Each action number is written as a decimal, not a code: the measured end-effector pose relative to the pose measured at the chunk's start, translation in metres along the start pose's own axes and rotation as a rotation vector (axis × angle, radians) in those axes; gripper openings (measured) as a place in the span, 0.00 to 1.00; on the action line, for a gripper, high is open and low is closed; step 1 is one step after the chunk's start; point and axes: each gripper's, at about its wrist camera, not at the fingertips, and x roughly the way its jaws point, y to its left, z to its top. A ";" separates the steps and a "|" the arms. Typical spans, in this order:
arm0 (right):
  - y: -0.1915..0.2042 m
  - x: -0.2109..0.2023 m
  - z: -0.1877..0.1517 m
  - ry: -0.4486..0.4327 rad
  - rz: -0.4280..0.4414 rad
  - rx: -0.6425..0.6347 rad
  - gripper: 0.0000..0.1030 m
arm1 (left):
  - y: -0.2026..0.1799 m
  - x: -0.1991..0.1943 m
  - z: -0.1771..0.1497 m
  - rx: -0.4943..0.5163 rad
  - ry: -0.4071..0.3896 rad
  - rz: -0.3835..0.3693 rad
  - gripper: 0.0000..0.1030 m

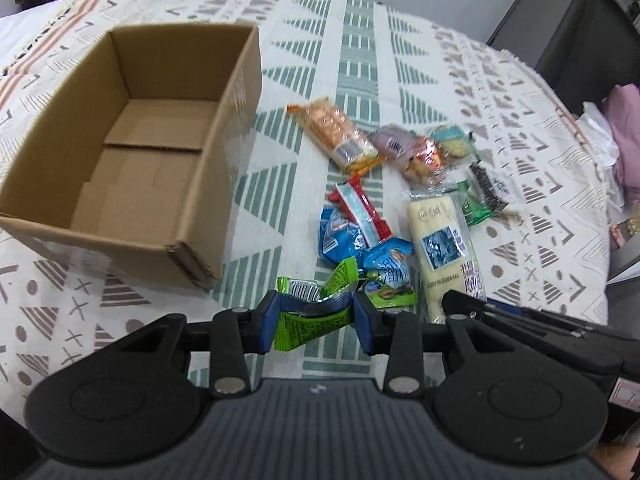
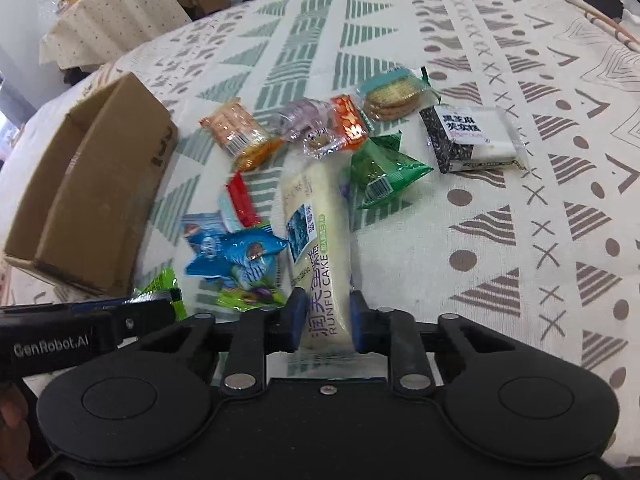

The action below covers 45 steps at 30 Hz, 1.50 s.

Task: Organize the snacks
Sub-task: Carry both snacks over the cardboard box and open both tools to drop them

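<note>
The left tongs (image 1: 313, 316) are clamped on a crumpled bright green snack packet (image 1: 316, 312), its wrapper pinched between the blue pads at the near end of the snack pile. The right tongs (image 2: 325, 322) are closed on the near end of a long cream-coloured cake bar (image 2: 320, 248), which runs away from the pads toward the middle of the pile. Both sets of tongs sit close side by side at the pile's near edge, the body of each showing at the border of the other's view. The snacks lie on a bench covered by a patterned cloth (image 2: 520, 240) of green and brown triangles. An open cardboard box (image 1: 132, 152) stands left of the pile, near it but apart, with nothing visible inside and its right wall facing the snacks. Between box and pile runs a strip of bare cloth. Loose in the pile are blue packets (image 2: 236, 252), a red and white wrapper (image 2: 240, 200), an orange cracker pack (image 2: 240, 136), a dark green packet (image 2: 384, 172) touching the cake bar's far side, and a round biscuit pack (image 2: 394, 96). A black and white sesame cake pack (image 2: 468, 136) lies alone at the right. Right of the pile the cloth is open out to the bench's curved edge.
</note>
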 end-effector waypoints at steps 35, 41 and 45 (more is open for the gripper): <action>0.118 -0.119 -0.017 -0.298 0.056 -0.028 0.19 | 0.112 -0.128 -0.005 -0.112 -0.259 -0.098 0.37; 0.139 -0.108 -0.011 -0.291 0.082 -0.044 0.19 | 0.133 -0.126 0.005 -0.136 -0.265 -0.078 0.37; 0.150 -0.100 -0.007 -0.287 0.098 -0.049 0.19 | 0.144 -0.118 0.015 -0.144 -0.262 -0.075 0.37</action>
